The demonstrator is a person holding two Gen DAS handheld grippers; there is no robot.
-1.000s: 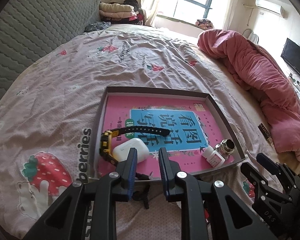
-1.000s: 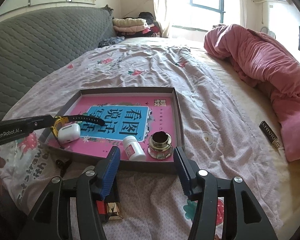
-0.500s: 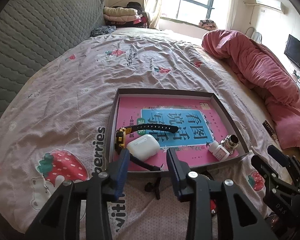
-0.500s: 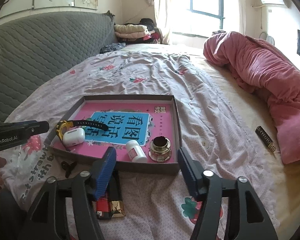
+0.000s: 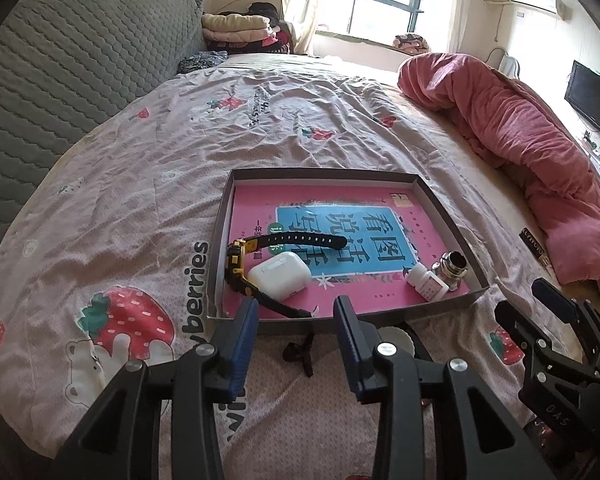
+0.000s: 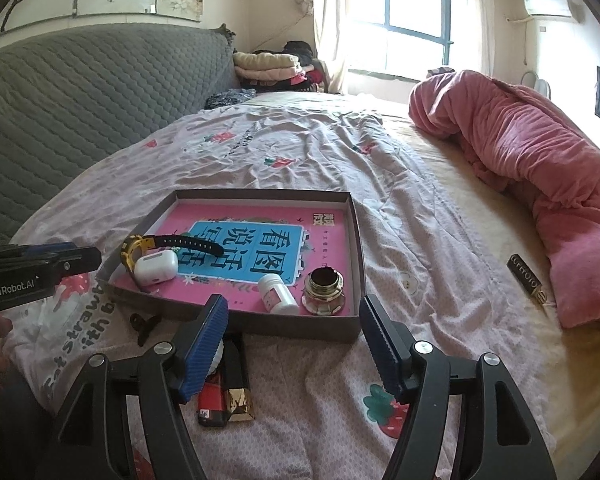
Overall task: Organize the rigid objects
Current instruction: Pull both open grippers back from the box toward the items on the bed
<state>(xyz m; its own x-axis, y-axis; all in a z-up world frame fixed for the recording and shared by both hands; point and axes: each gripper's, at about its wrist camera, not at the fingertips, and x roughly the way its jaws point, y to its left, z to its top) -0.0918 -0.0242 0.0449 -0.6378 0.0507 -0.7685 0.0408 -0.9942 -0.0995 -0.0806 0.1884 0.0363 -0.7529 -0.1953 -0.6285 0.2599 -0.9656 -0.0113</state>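
A shallow brown tray [image 5: 324, 173] lies on the bed with a pink book as its floor. On the book rest a black and yellow watch [image 5: 236, 264], a white earbud case [image 5: 280, 276], a white pill bottle [image 5: 426, 284] and a metal ring-shaped part [image 5: 452, 266]. My left gripper [image 5: 296, 312] hovers open just short of the tray's near wall, with nothing between its fingers. My right gripper [image 6: 294, 308] stands wide open over the near wall, also with nothing in it. Under it lie a red lighter [image 6: 212, 400] and a black and gold lipstick [image 6: 236, 376].
A small black clip [image 5: 300, 350] lies on the sheet before the tray. A black tube [image 6: 526, 278] sits by the pink duvet [image 6: 540, 160] on the right. A grey quilted headboard [image 6: 80, 92] runs along the left. Folded clothes are stacked far back.
My left gripper's jaws have opened from nearly shut and it has drawn back from the tray, leaving the earbud case beside the watch. The right gripper's jaws have widened.
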